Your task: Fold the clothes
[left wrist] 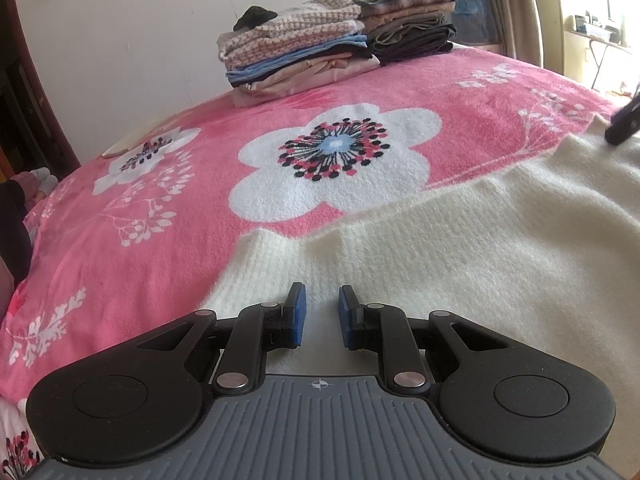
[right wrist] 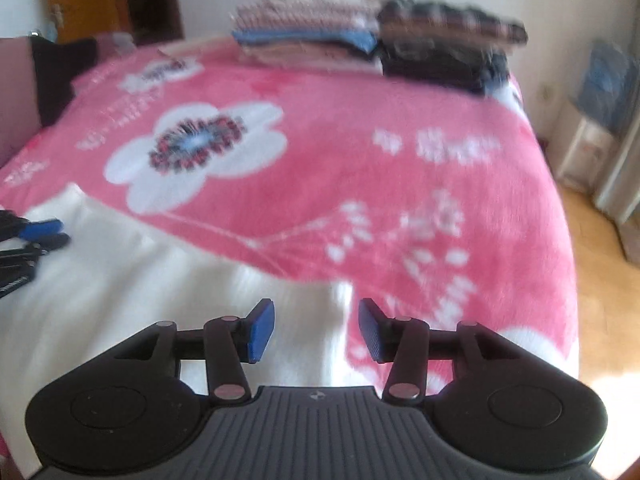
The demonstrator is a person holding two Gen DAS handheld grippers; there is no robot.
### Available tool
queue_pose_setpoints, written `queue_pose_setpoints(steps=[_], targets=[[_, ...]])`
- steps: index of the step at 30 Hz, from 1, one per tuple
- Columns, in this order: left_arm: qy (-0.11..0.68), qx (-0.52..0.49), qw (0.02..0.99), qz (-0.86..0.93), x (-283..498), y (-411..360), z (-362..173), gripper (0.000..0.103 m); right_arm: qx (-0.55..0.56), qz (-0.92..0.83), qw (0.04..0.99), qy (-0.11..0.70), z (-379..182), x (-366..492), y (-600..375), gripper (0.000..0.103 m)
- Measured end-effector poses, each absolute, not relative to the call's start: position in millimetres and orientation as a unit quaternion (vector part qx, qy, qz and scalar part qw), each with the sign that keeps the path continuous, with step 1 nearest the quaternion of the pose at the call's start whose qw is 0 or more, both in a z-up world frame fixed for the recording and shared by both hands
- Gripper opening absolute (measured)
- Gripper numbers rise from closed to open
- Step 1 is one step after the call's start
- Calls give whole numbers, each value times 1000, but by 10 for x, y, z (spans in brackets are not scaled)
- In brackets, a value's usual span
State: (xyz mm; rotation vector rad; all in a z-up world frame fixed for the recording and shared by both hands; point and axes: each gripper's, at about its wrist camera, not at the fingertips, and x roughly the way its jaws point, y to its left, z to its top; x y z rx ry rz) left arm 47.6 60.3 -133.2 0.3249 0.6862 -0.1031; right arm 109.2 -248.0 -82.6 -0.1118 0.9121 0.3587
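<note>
A cream knitted sweater (left wrist: 480, 248) lies flat on the pink flowered blanket (left wrist: 160, 220). My left gripper (left wrist: 322, 300) hovers low over the sweater's ribbed left part, its blue pads a narrow gap apart with no cloth pinched between them. In the right wrist view, which is blurred, the sweater (right wrist: 120, 280) fills the lower left. My right gripper (right wrist: 316, 316) stands open over its right edge, nothing between the fingers. The left gripper (right wrist: 36, 236) shows at that view's left edge, and the right one (left wrist: 624, 124) is a dark shape at the far right of the left wrist view.
Two stacks of folded clothes sit at the bed's far side against the wall: a checked and blue pile (left wrist: 304, 48) and a darker pile (left wrist: 412, 24). The bed's right edge drops to a wooden floor (right wrist: 600, 280). A window and curtain (left wrist: 536, 12) are at the far right.
</note>
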Motion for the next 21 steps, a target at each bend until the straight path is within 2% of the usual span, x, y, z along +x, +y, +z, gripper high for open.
queue_pose_setpoints(steps=[1,2,3,8,16,17,18,21], targets=[[335,159,928,-50,476,604,-1332,18,-31,166,877,451,-875,1126,-2508,48],[334,159,928,-50,475,605,-1332,18,-9,159,872,463,-923,1160,-2536,35],[334,159,928,-50,475,604,-1332,18,30,164,869,465,-940,1181,-2597,8],[335,159,927,-50,476,603,-1332,18,161,140,893,397,-775,977,-2959,7],[339,167,924,-57,489,602,-1325,19,267,83,857,433,-1322,934,-3260,8],[340,171,923,-58,493,600,-1320,19,271,85,855,434,-1322,947,-3263,11],[341,175,922,-60,497,598,-1315,20,271,87,853,437,-1301,968,-3254,19],[347,179,919,-55,514,590,-1270,26,264,76,855,441,-1164,982,-3306,33]])
